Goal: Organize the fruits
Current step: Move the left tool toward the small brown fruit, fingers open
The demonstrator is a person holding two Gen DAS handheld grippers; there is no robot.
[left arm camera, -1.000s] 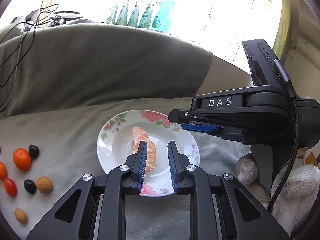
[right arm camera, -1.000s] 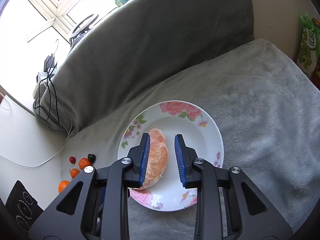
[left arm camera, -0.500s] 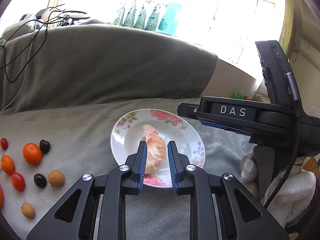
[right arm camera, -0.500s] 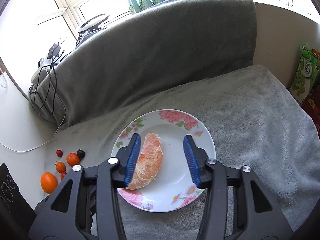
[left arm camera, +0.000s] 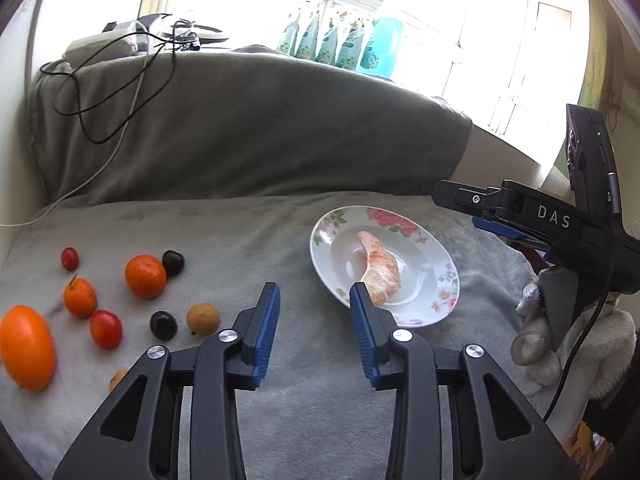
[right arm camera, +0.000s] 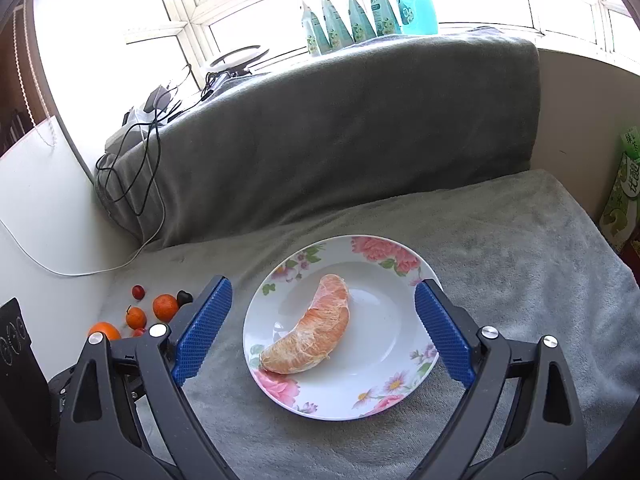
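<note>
the floral plate [right arm camera: 400, 392] holds one peeled citrus segment [right arm camera: 316, 328]. right gripper [right arm camera: 323, 326] opening wide above it, gripping nothing; left gripper [left arm camera: 314, 322] opening, empty.

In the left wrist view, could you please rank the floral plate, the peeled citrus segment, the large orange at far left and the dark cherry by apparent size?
1. floral plate
2. large orange, though nearness may enlarge it; looks similar to the peeled citrus segment
3. dark cherry

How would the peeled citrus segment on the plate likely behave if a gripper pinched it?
The citrus segment looks soft under its thin membrane, so a hard pinch would probably crush it. Its curved crescent lies flat on the floral plate, so rolling seems unlikely, though it may slide on the glossy glaze.
</note>
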